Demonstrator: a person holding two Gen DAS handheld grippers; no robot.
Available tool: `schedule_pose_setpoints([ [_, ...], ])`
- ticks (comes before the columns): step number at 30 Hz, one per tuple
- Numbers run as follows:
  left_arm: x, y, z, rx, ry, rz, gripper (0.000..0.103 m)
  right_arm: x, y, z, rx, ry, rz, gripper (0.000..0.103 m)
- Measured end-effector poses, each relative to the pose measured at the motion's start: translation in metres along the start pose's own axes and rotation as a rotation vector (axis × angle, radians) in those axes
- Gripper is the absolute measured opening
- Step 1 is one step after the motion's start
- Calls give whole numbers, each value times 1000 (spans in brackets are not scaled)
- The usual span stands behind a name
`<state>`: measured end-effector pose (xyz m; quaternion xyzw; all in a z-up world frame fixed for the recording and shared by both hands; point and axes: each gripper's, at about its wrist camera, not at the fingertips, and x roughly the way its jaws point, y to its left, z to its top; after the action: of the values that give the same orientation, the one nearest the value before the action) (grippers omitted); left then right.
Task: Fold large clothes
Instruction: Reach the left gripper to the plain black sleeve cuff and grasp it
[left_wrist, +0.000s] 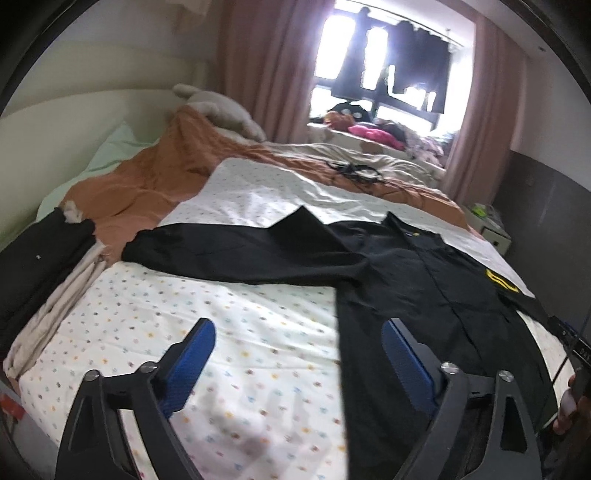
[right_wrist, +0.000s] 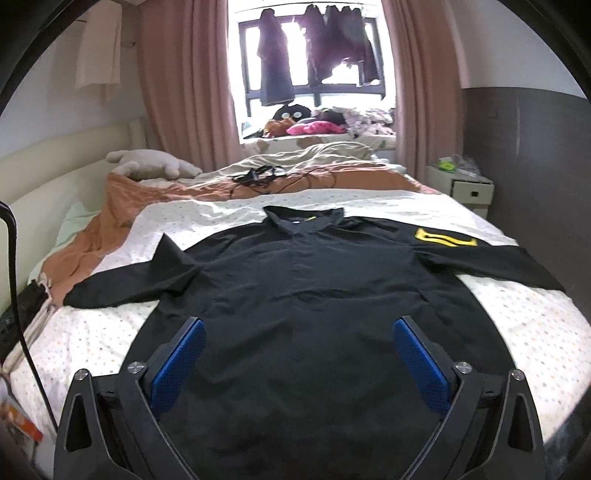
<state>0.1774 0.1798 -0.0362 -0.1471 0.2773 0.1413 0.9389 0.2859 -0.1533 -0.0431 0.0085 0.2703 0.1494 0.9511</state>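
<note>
The black jacket (right_wrist: 295, 280) lies spread flat on the bed (right_wrist: 535, 325), collar toward 12 o'clock (ready for folding); both hand-held grippers (left_wrist: 299, 365) (right_wrist: 299, 365) hover apart, empty.

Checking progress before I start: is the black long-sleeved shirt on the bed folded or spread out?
Spread out: the black long-sleeved shirt lies flat on the dotted white sheet, both sleeves extended sideways.

Plush toy (right_wrist: 155, 164) by headboard. Orange blanket (left_wrist: 159, 177), black cables (right_wrist: 260, 174) on it. White nightstand (right_wrist: 467, 188) beside pink curtains (right_wrist: 417, 85).
</note>
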Motion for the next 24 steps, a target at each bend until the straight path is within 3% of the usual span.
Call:
schedule_pose_setpoints([
  [4,14,22,11,-27,7,41,89,27,12,8,6,30,38,94],
  [8,32,49,21,-68,24,73,82,48,21,15,6,53,67,92],
  [15,73,104,32,-190,84,105,69,95,43,24,11,116,124,76],
  [18,92,128,35,-231,115,132,69,115,54,27,6,146,144,66],
  [24,124,163,43,-289,160,162,69,150,72,29,-1,188,180,58],
])
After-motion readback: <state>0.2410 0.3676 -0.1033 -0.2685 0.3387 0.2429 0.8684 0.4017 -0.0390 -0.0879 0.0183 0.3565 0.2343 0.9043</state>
